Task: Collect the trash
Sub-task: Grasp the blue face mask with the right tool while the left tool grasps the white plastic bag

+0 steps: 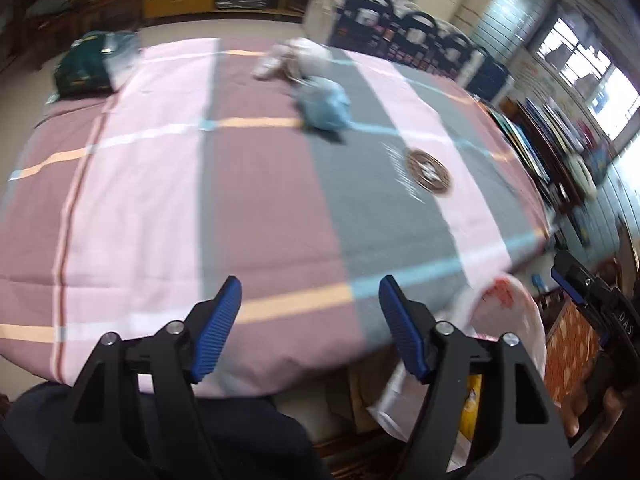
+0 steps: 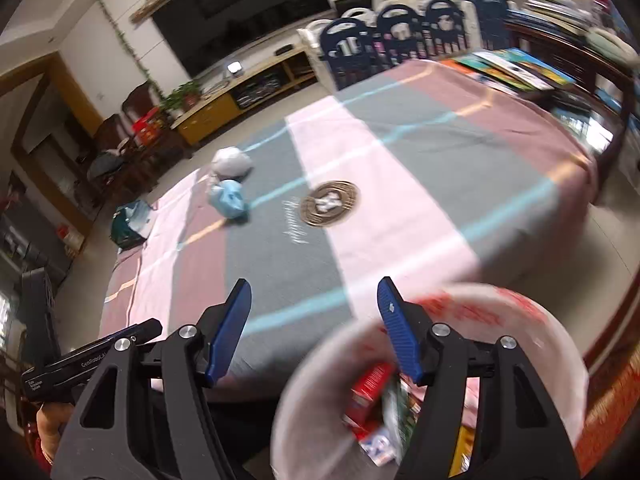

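Note:
A blue crumpled plastic bag (image 1: 325, 105) and a white crumpled bag (image 1: 298, 59) lie together at the far side of the bed; both show in the right wrist view, blue (image 2: 228, 201) and white (image 2: 231, 163). A white plastic bag with red print (image 2: 432, 376) hangs open at the bed's near right edge, with red and green packaging inside; it also shows in the left wrist view (image 1: 510, 312). My left gripper (image 1: 310, 326) is open and empty over the near edge. My right gripper (image 2: 314, 326) is open and empty, its right finger over the bag's mouth.
The bed is covered by a striped pink, mauve and grey sheet (image 1: 260, 200) with a round brown emblem (image 1: 428, 171). A dark green bag (image 1: 86, 66) sits on the floor past the far left corner. Books (image 2: 512, 66) lie beyond the bed's far right side.

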